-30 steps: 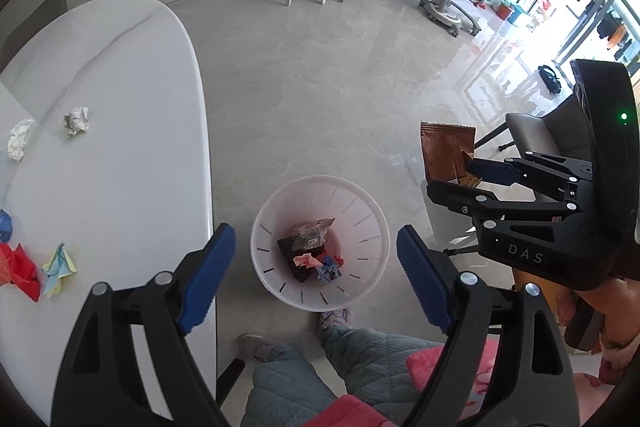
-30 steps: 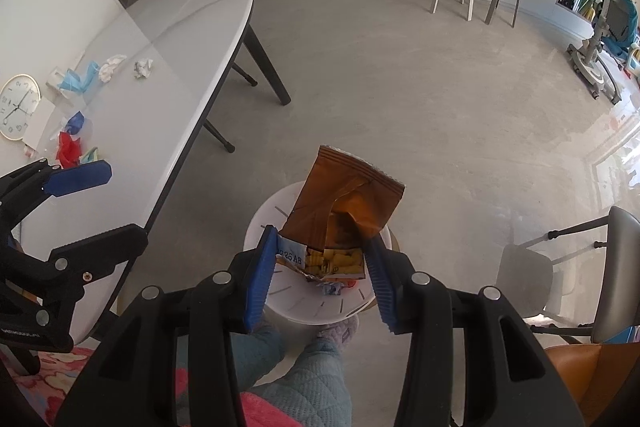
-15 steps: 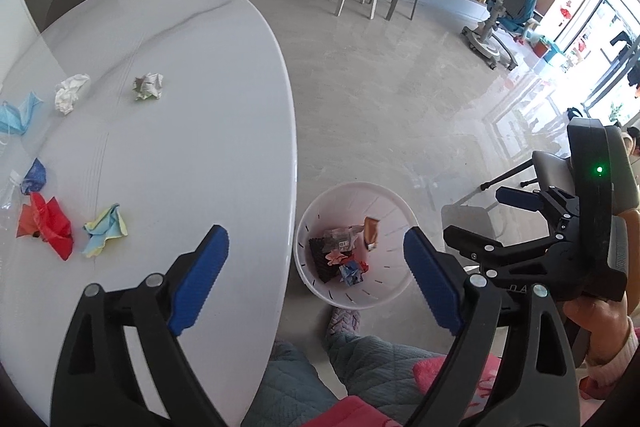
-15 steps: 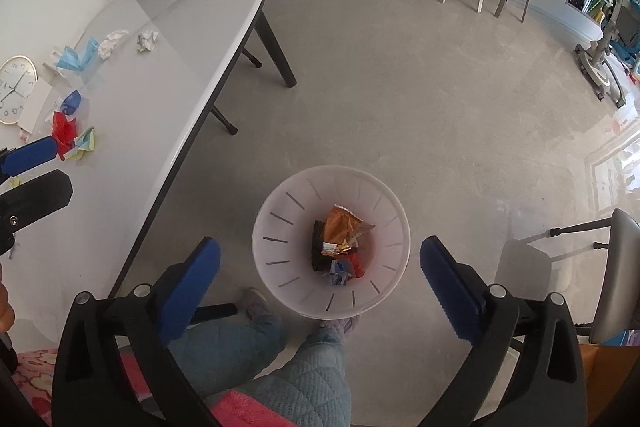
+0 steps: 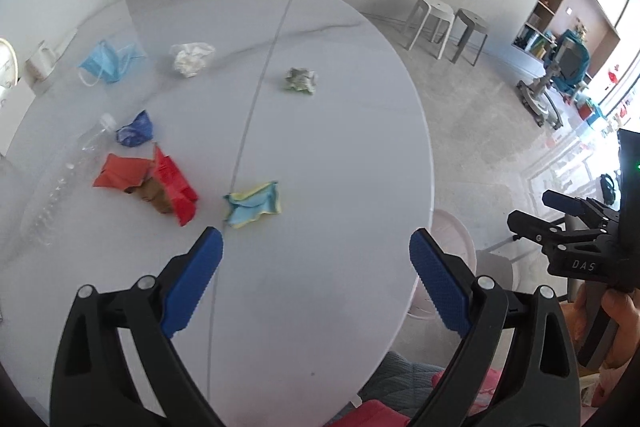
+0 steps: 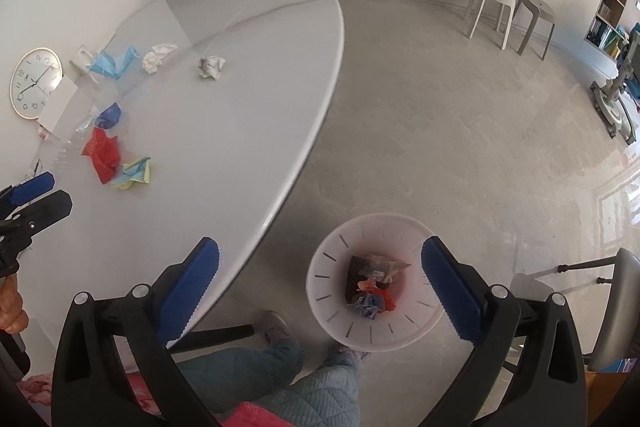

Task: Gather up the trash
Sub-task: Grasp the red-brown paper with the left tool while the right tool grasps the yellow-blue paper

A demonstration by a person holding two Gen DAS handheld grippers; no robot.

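Claws were both empty: left claw (image 5: pixel 316 259) was opening over the table (image 5: pixel 340 147), likely targeting the yellow-blue wrapper (image 5: pixel 253 203); right claw (image 6: pixel 320 279) gaped above the bin (image 6: pixel 332 291).

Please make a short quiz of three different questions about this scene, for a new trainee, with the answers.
1. True or false: the left gripper holds a piece of trash.
2. Which lies nearest the left gripper on the table? A) blue mask B) yellow-blue wrapper C) white paper ball
3. Where does the bin stand?

Key
1. False: its jaws are opening with nothing between them.
2. B
3. On the floor beside the table, under the open right gripper, with trash already inside.
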